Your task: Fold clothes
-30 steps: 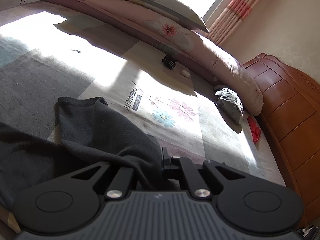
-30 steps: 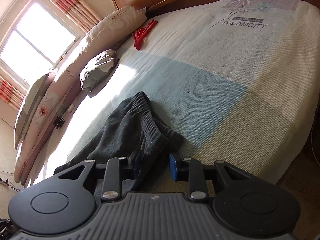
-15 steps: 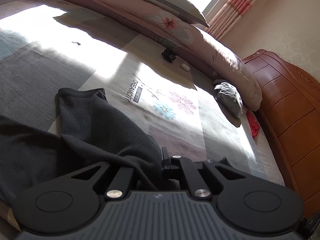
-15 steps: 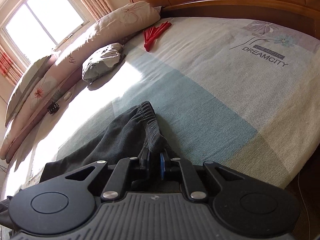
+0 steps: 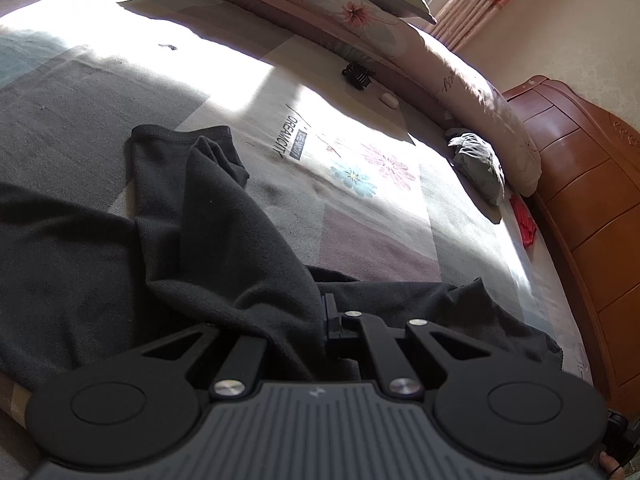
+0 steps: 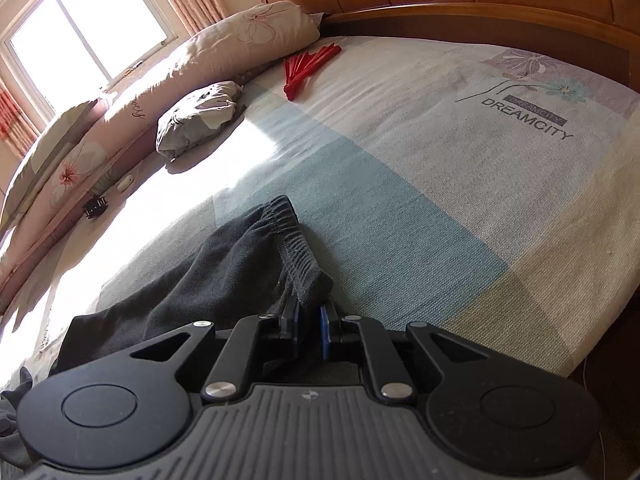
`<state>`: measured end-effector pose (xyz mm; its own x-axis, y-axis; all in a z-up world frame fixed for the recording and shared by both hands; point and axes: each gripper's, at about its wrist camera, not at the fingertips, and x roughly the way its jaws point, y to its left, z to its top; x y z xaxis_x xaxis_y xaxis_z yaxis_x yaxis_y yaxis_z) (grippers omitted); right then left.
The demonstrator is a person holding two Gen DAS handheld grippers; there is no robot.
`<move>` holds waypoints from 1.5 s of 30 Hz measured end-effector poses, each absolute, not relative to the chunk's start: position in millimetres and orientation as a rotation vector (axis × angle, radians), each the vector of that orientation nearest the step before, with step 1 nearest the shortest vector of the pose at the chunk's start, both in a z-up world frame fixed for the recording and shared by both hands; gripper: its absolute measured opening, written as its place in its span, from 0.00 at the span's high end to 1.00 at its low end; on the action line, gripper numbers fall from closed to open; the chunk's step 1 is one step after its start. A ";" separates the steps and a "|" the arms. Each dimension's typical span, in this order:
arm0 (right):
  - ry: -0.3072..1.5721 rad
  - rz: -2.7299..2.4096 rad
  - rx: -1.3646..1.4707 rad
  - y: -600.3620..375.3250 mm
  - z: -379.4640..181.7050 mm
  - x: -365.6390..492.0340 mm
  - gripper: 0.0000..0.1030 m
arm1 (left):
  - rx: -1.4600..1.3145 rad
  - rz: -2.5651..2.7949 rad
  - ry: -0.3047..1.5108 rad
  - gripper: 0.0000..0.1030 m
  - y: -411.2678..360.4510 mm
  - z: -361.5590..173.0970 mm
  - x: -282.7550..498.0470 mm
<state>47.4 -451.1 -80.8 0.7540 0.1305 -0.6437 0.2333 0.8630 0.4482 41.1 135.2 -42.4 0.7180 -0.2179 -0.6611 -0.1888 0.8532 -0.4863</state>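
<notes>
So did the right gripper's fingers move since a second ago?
Yes. The right gripper has just been closing: its blue pads, apart before, now pinch the dark trousers by the waistband, near the teal patch of the bedspread.

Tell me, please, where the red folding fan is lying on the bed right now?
In the right wrist view the red folding fan lies near the wooden headboard, just beyond the crumpled grey cloth bundle and beside the long floral pillow.

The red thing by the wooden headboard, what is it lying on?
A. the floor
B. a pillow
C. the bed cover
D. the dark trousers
C: the red thing lies flat on the pale bed cover, apart from the dark trousers.
</notes>
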 end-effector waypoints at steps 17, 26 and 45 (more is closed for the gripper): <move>0.729 -0.111 0.530 -451.7 -75.5 38.4 0.72 | -0.525 0.013 0.865 0.94 148.8 -64.2 39.8; 0.624 -0.098 0.451 -441.9 -29.4 17.0 0.53 | -0.443 0.094 0.850 0.68 175.2 -30.7 23.0; 0.846 0.590 -0.005 -206.9 -67.1 87.6 0.46 | -0.169 0.076 0.786 0.54 159.5 27.0 51.3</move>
<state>87.6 -206.8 -67.1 0.5131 0.4890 -0.7054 -0.4931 0.8406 0.2241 51.3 159.5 27.0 0.7049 0.0048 -0.7093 -0.1309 0.9837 -0.1234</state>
